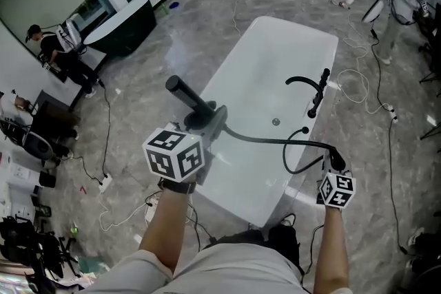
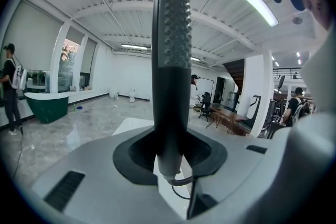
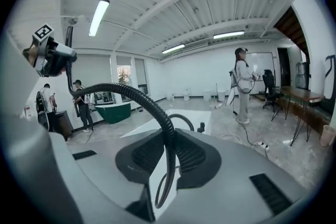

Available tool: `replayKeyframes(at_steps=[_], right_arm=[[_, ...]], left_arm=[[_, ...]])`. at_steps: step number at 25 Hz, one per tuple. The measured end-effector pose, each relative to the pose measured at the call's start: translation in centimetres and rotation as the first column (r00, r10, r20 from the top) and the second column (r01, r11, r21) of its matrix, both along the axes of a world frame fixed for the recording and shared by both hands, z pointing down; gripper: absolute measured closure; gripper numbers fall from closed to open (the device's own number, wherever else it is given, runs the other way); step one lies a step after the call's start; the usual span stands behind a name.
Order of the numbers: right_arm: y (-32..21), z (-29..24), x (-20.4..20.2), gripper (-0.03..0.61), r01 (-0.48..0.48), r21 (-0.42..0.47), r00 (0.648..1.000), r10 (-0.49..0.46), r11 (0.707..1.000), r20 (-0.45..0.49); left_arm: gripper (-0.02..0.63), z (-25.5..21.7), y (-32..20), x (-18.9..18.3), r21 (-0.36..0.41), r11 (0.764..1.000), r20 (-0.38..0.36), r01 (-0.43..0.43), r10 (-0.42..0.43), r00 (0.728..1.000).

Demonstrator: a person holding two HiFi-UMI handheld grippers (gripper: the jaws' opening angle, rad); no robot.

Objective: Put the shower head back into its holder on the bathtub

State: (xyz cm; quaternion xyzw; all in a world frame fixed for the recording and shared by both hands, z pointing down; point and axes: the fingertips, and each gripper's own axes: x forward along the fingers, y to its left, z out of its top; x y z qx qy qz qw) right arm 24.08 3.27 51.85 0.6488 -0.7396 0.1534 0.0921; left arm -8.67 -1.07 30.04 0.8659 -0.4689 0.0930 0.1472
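1. Now the left gripper (image 1: pixel 205 119) pinches the shower head (image 1: pixel 187 96) over the bathtub (image 1: pixel 303 38), well short of the taps (image 1: pixel 319 91)
2. Meanwhile the right gripper (image 1: pixel 333 162) clamps the hose (image 1: pixel 272 141) – pulled taut, it could twist the head loose

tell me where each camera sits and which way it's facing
head view: on the person's head, looking steeply down at the bathtub; both forearms, left claw and right claw show.
left gripper view: on the left claw, looking along jaws shut on the shower head; only its own grey body shows.
right gripper view: on the right claw, looking along jaws shut on the hose; the left claw shows upper left.
shared: both gripper views catch the green tub.
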Motion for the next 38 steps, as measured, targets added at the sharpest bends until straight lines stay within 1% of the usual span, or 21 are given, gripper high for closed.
replayKeyframes(at_steps=[5,10,15,18,23,26,29,33,38], right_arm=[[0.3,-7.3,1.7,0.508,0.003,0.120,0.993,0.012,0.993,-0.121],[0.0,-14.1,2.5,0.508,0.026,0.224,0.972,0.028,0.974,-0.232],[-0.8,-18.2,2.6,0.508,0.055,0.279,0.961,0.025,0.959,-0.276],[-1.8,-19.5,2.2,0.508,0.080,0.300,0.954,0.014,0.951,-0.301],[-4.8,-21.3,3.4,0.508,0.118,0.332,0.947,-0.005,0.936,-0.322],[-7.6,-22.0,4.2,0.508,0.150,0.358,0.947,-0.030,0.922,-0.320],[-10.4,-22.8,5.4,0.508,0.178,0.389,0.938,-0.036,0.904,-0.345],[-13.9,-25.2,7.3,0.508,0.224,0.443,0.930,-0.055,0.868,-0.364],[-18.4,-27.0,8.5,0.508,0.275,0.483,0.923,-0.088,0.831,-0.374]], left_arm=[[0.497,3.2,-0.1,1.0,-0.043,0.999,0.026,-0.025,0.026,0.999],[0.497,5.3,-0.1,3.1,-0.076,0.995,0.041,-0.060,0.064,0.997],[0.499,6.3,-0.6,5.5,-0.108,0.988,0.045,-0.108,0.113,0.993],[0.499,6.5,-1.1,6.5,-0.124,0.984,0.047,-0.125,0.131,0.990],[0.499,7.2,-1.4,8.9,-0.144,0.980,0.042,-0.140,0.148,0.988],[0.499,7.5,-2.3,10.5,-0.145,0.982,0.043,-0.125,0.132,0.990],[0.499,7.6,-3.7,12.3,-0.145,0.985,0.039,-0.098,0.104,0.994],[0.499,6.2,-6.2,15.1,-0.127,0.990,0.039,-0.060,0.066,0.997],[0.499,5.1,-8.8,17.4,-0.115,0.993,0.050,-0.002,0.008,0.999]])
